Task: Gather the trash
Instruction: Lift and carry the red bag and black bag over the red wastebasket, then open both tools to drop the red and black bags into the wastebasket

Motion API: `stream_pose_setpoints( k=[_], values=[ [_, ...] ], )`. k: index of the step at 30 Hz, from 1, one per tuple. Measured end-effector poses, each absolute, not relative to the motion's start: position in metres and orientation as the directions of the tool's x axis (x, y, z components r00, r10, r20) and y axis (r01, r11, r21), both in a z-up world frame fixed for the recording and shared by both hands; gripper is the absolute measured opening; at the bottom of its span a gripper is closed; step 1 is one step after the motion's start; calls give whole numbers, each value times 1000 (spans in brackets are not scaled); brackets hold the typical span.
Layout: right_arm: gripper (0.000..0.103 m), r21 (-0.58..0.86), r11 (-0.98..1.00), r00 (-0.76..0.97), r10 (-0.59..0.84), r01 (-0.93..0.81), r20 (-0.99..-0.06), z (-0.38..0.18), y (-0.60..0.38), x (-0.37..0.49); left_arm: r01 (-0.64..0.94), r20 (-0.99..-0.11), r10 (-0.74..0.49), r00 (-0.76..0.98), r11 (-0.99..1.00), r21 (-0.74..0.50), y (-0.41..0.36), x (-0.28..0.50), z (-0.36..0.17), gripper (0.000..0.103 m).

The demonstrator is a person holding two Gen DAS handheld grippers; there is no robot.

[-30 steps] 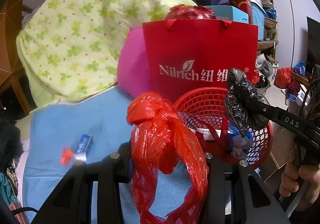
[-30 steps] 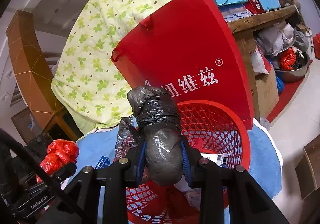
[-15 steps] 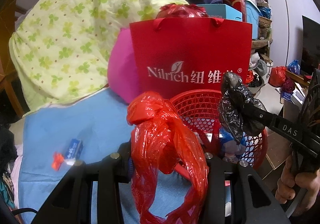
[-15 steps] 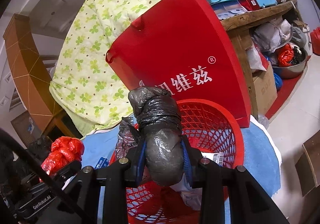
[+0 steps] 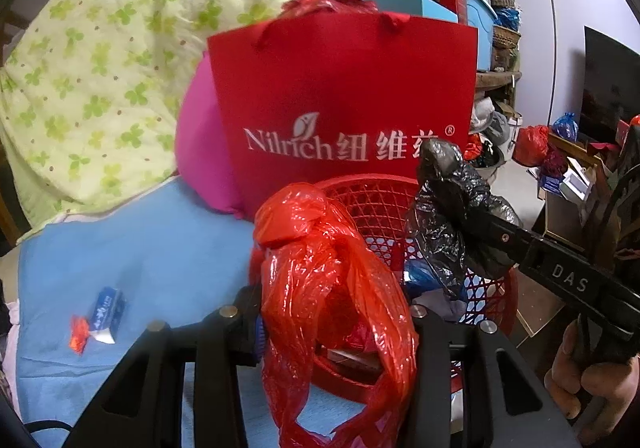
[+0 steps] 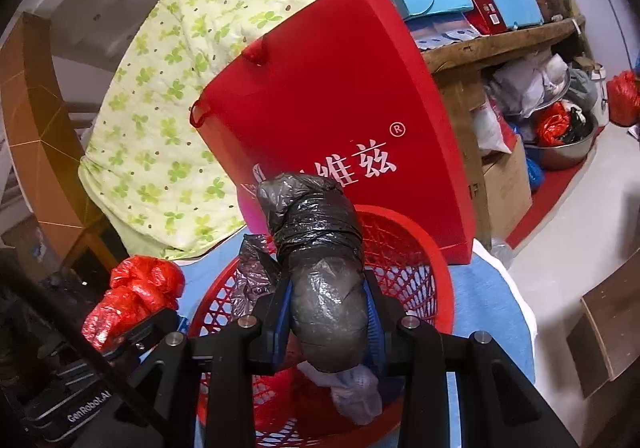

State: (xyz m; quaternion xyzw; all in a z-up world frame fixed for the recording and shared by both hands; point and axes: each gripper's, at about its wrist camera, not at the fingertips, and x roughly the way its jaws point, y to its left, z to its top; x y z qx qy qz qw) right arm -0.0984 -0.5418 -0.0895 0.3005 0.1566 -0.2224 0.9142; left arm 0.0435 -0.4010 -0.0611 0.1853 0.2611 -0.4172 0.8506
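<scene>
We hold two soft, light bags over red basket [image 6: 424,248]: left gripper [image 5: 332,312] pinching red bag [image 5: 328,272], right gripper [image 6: 326,312] clamping black bag [image 6: 320,248] mid-body. Film slippery, crushable; we judge bunched middle/knot best grip pt.

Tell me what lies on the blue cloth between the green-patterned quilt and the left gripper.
In the left wrist view, a small blue-and-white wrapper with a red scrap beside it lies on the blue cloth; otherwise that stretch is bare.
</scene>
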Motion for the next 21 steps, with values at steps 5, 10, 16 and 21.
stream_pose_setpoints(
  k=[5,10,16,21],
  values=[
    [36,469,716,840,-323,518,-436,-91,-546,-98,808,-619,-601,505,581,95,-408,48,-71,46],
    [36,431,714,813,-347,552,-467,-93,-548,-95,805,-632,-595,497,588,79,-412,53,-77,47],
    [36,419,725,807,-320,546,-497,-97,-548,-88,825,-639,-626,448,564,26,-415,57,-82,47],
    [36,428,721,808,-316,545,-497,-98,-549,-89,830,-638,-634,438,557,17,-415,58,-84,60]
  ],
)
